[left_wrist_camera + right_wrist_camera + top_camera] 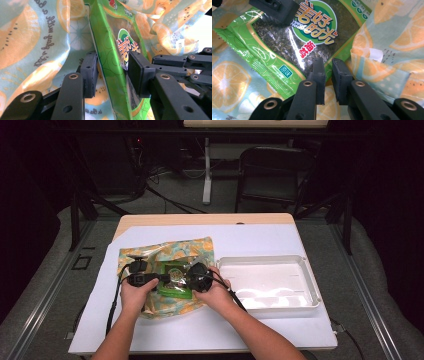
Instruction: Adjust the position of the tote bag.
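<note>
A green seaweed snack packet lies on a cloth bag printed with orange slices. Both hands hold their grippers over it. In the left gripper view the packet runs edge-on between the two black jaws of my left gripper, which stand apart with room on either side of it. My right gripper has its jaws nearly together, pinching the lower edge of the packet. From above, the left gripper reaches in from the left and the right gripper from the right.
A white plastic tray stands just right of the bag, on a white sheet that covers the wooden table. A dark chair and stand legs are on the floor beyond the table.
</note>
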`<state>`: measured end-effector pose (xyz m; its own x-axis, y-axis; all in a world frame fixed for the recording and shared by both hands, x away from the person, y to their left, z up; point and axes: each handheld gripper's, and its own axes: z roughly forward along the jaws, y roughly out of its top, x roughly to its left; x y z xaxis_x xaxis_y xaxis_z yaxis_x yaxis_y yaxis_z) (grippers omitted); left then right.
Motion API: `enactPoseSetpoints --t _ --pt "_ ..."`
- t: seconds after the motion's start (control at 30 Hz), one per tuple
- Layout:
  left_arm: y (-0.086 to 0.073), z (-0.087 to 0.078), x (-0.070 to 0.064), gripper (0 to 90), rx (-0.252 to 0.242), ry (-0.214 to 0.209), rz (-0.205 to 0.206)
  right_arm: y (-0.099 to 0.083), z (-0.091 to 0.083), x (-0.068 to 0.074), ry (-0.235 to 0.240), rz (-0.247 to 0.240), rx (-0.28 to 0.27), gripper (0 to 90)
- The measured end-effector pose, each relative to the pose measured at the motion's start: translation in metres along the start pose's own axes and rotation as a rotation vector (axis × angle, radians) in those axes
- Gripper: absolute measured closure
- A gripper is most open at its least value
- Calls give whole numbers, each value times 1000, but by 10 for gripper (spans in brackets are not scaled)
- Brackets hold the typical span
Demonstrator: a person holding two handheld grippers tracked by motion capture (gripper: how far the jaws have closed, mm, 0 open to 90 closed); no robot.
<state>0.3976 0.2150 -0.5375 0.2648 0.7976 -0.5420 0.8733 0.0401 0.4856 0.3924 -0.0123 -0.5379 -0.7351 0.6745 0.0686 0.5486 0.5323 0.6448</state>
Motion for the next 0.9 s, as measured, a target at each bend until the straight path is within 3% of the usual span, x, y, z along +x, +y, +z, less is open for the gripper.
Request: enactPoseSetpoints --t 0.5,0.57,0.9 --pt "1 -3 -3 668 -13 -52 -28 0 1 1 -4 4 -8 810" --pt "1 -4 -4 677 -17 -56 -49 0 0 0 4 5 -9 795" --pt "0 -7 -5 707 -34 -79 -68 3 -13 -2 50 37 -48 732"
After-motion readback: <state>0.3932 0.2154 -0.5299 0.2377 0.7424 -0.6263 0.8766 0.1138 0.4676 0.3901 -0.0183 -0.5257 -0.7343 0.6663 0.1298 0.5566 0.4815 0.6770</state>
